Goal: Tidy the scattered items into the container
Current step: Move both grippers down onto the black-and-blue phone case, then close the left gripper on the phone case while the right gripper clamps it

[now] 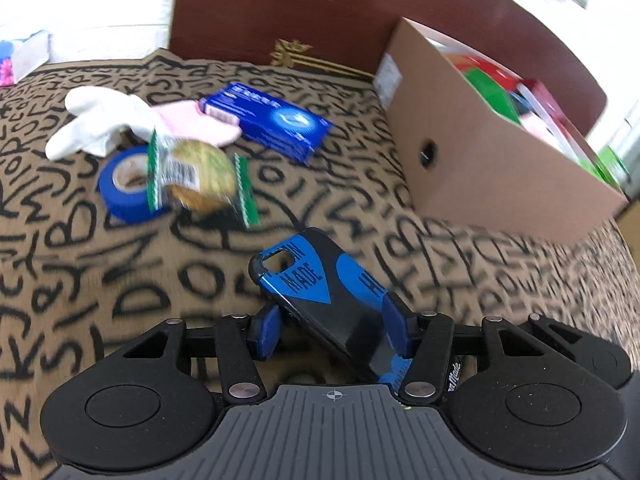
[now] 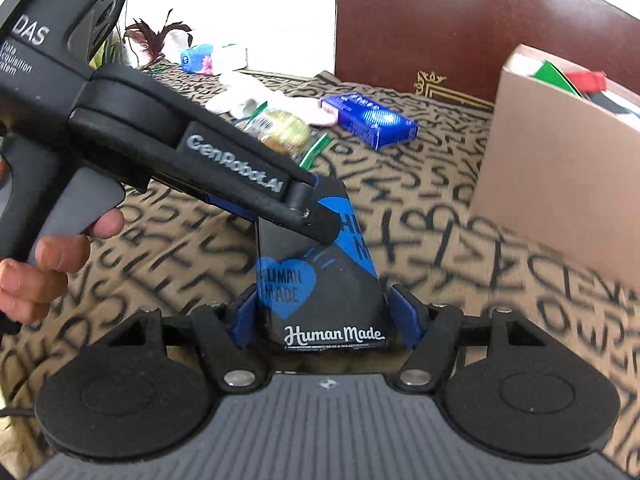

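The black phone case, printed with blue hearts and the words "Human Made", is lifted above the letter-patterned tabletop near the cardboard box. The right hand-held gripper clamps its lower end. The left hand-held gripper grips it from the other side.

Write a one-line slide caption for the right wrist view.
Both grippers' blue-padded fingers hold a black-and-blue "Human Made" phone case above a letter-patterned tan cloth, beside a brown cardboard box.

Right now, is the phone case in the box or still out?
Out. The phone case sits between both grippers above the patterned cloth, short of the cardboard box to its right.
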Demonstrator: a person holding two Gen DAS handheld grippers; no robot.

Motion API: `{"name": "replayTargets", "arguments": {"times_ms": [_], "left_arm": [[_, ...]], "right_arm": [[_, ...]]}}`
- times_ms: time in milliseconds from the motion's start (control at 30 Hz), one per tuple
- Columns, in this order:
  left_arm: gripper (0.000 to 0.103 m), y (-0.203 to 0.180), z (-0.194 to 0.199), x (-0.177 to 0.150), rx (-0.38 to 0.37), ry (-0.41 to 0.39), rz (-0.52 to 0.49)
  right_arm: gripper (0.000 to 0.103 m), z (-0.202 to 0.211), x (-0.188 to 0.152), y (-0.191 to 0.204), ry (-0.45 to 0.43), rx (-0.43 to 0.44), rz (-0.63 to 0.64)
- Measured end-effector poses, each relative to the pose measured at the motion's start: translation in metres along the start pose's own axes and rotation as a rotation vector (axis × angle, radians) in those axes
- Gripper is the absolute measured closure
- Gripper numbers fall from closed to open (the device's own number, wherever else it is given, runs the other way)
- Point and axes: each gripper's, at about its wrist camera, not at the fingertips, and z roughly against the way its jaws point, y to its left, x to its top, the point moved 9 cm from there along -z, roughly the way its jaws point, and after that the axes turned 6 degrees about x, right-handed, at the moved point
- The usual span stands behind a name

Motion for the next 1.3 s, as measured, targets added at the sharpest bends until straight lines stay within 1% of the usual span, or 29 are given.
{"name": "replayTargets", "arguments": {"times_ms": [67, 133, 167, 200, 267, 367, 467, 533, 567, 633, 667, 767, 833, 1000, 1100, 1200, 1233, 1300], "left_arm": [[0.046, -0.004, 0.009, -0.013, -0.020, 0.004, -0.032], [0.041, -0.007, 0.016, -0.024, -0.030, 0.010, -0.059], [0.034, -0.007, 0.019, -0.028, -0.031, 0.011, -0.067], [0.029, -0.007, 0.021, -0.030, -0.029, 0.011, -0.070], [0.029, -0.005, 0.021, -0.033, -0.015, 0.013, -0.065], [0.028, -0.004, 0.020, -0.030, -0.017, 0.025, -0.036], [0.031, -0.003, 0.019, -0.028, -0.029, 0.035, -0.016], [0.040, -0.003, 0.018, -0.027, -0.020, 0.036, -0.027], [0.041, -0.002, 0.018, -0.027, -0.017, 0.036, -0.032], [0.041, -0.001, 0.018, -0.026, -0.020, 0.039, -0.026], [0.040, 0.000, 0.018, -0.026, -0.023, 0.042, -0.016], [0.037, 0.002, 0.016, -0.023, -0.043, 0.056, 0.041], [0.038, 0.001, 0.015, -0.021, -0.055, 0.064, 0.069], [0.049, 0.003, 0.012, -0.017, -0.026, 0.066, 0.102], [0.052, 0.006, 0.012, -0.016, -0.028, 0.070, 0.126], [0.053, 0.008, 0.011, -0.016, -0.035, 0.074, 0.145], [0.053, 0.008, 0.010, -0.016, -0.038, 0.074, 0.154], [0.046, 0.007, 0.007, -0.016, -0.046, 0.077, 0.182]], "right_arm": [[0.030, 0.011, -0.010, 0.008, 0.003, 0.000, -0.007], [0.029, 0.019, -0.019, 0.015, 0.002, 0.004, -0.011], [0.029, 0.023, -0.021, 0.019, 0.000, 0.006, -0.011], [0.028, 0.026, -0.024, 0.022, -0.001, 0.009, -0.012], [0.025, 0.027, -0.025, 0.026, 0.002, 0.015, -0.014], [0.023, 0.025, -0.021, 0.024, 0.009, 0.024, -0.035], [0.020, 0.023, -0.020, 0.023, 0.014, 0.034, -0.044], [0.019, 0.021, -0.020, 0.023, 0.013, 0.029, -0.040], [0.019, 0.020, -0.020, 0.023, 0.014, 0.026, -0.038], [0.027, 0.019, -0.018, 0.023, 0.020, 0.017, -0.033], [0.028, 0.019, -0.017, 0.023, 0.024, 0.013, -0.030], [0.029, 0.018, -0.017, 0.020, 0.030, 0.018, -0.048], [0.029, 0.018, -0.017, 0.022, 0.029, 0.010, -0.045], [0.029, 0.018, -0.016, 0.021, 0.013, -0.002, -0.062], [0.029, 0.019, -0.016, 0.021, 0.009, -0.008, -0.065], [0.029, 0.019, -0.016, 0.021, 0.010, -0.010, -0.067], [0.027, 0.018, -0.016, 0.021, 0.008, -0.012, -0.064], [0.026, 0.017, -0.015, 0.023, 0.004, -0.019, -0.061]]}}
